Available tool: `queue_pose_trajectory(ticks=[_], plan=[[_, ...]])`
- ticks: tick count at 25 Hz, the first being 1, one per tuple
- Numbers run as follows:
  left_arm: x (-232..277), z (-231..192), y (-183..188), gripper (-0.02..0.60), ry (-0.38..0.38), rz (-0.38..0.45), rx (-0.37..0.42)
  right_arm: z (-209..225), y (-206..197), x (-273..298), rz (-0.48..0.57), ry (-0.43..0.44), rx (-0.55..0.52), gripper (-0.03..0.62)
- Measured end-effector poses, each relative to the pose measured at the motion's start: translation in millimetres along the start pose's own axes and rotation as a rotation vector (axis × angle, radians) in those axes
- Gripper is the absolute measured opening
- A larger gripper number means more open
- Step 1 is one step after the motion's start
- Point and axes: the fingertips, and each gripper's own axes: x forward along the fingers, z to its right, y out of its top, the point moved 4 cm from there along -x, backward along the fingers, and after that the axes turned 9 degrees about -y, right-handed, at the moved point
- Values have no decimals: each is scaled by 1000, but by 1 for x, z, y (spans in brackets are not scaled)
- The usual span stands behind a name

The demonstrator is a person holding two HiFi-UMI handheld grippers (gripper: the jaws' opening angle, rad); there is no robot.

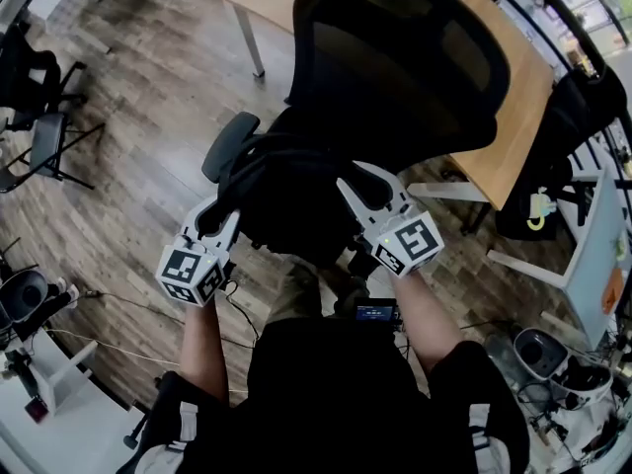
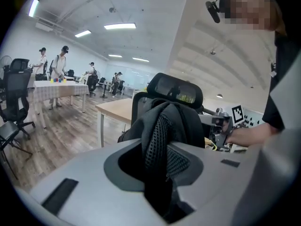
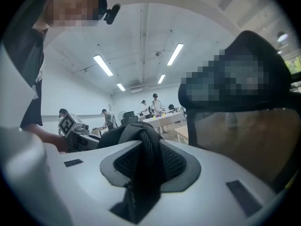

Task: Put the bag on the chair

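Two grips up close: left hand-held gripper (image 1: 225,223) and right hand-held gripper (image 1: 370,192), each clamped on a mesh strap (image 2: 160,140). Bag (image 1: 286,200) mid-frame, against the chair (image 1: 405,57) beyond. Soft, floppy, probably lightish; straps the sensible hold.

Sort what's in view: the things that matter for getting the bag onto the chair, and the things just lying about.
For the job:
- bag
- black mesh chair
- left hand-held gripper and right hand-held gripper, each clamped on a bag strap

Just around:
- wooden desk
- dark chair at far left
- white table with people beside it
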Motion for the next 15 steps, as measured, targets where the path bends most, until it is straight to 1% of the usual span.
queue_pose_trajectory(ticks=[2, 4, 7, 9, 15], plan=[[8, -11, -8, 106, -11, -22, -3, 2, -16, 5, -18, -32, 58, 120], [14, -23, -14, 106, -22, -41, -1, 3, -27, 13, -23, -59, 86, 120], [28, -38, -15, 106, -46, -59, 29, 16, -36, 28, -16, -88, 71, 119], [43, -50, -18, 107, -52, -79, 56, 31, -44, 41, -30, -103, 49, 120], [95, -85, -21, 110, -52, -110, 33, 71, -67, 78, -75, -169, 38, 126]])
